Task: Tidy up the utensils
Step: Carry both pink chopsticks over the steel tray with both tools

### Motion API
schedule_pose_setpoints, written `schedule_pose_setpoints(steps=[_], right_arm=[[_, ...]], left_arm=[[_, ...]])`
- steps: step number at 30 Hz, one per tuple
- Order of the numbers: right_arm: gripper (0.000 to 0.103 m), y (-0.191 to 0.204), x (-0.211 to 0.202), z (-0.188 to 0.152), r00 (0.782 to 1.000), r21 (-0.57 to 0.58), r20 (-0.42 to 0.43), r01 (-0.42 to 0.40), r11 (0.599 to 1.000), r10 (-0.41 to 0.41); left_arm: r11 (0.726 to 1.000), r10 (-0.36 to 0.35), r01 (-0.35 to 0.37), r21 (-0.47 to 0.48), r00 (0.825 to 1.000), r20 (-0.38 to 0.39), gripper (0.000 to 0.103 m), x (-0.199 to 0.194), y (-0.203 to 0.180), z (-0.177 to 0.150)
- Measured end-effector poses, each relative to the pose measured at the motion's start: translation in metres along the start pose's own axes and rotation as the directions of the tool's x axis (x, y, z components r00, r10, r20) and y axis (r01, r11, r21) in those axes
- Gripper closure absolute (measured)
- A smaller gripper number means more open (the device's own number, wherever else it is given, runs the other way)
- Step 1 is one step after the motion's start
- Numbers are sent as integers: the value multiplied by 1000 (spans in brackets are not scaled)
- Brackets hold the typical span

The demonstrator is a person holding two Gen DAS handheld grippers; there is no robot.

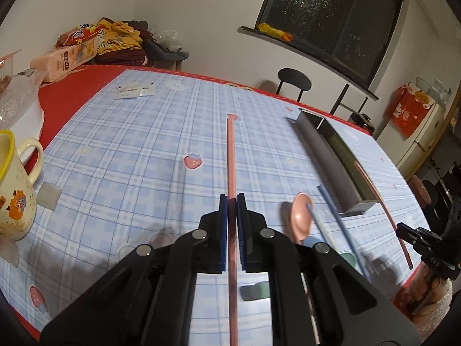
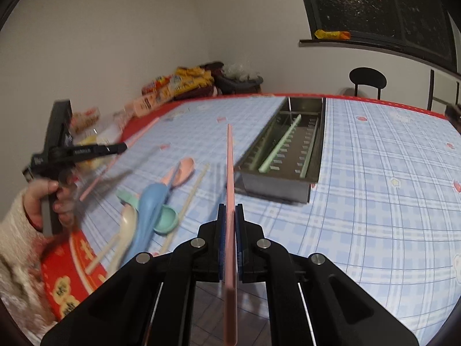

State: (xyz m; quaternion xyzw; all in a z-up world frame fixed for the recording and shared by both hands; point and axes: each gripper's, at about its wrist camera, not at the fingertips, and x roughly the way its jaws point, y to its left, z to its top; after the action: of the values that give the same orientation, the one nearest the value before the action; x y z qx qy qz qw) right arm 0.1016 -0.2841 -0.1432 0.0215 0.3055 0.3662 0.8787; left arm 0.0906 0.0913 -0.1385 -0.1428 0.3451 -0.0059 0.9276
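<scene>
Two slim, stiff pink plastic chopsticks [image 1: 231, 155] [image 2: 229, 173], light and slippery: your left gripper [image 1: 232, 199] and right gripper [image 2: 229, 210] each clamp one mid-shaft; keep that hold.

Yellow-rimmed mug [image 1: 15, 184], black chair [image 1: 294, 79], perhaps snack packets [image 2: 184, 82] beyond.

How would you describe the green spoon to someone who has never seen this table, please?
Start at the steel tray on the blue checked tablecloth. Left of it lies a heap of pastel utensils. The green spoon sits at its near edge, bowl up, touching the blue spoon; it is the heap's only mint-green spoon.
</scene>
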Motion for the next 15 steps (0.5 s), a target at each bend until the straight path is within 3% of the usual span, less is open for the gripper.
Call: schedule_pose_setpoints(steps=[3, 9, 12, 15], right_arm=[[97, -5, -1, 13, 1000, 44, 29, -3, 999, 2], [97, -30, 21, 55, 995, 183, 49, 80, 980, -90], [97, -51, 42, 78, 993, 292, 57, 85, 953, -106], [97, -70, 64, 94, 988, 366, 55, 116, 923, -146]], left_arm=[[999, -46, 45, -14, 999, -15, 93, 1, -10, 4], [991, -137, 137, -10, 989, -53, 93, 24, -56, 25], [985, -172, 171, -15, 983, -71, 93, 43, -82, 39], [971, -233, 225, -86, 967, -99, 93, 73, -109, 58]])
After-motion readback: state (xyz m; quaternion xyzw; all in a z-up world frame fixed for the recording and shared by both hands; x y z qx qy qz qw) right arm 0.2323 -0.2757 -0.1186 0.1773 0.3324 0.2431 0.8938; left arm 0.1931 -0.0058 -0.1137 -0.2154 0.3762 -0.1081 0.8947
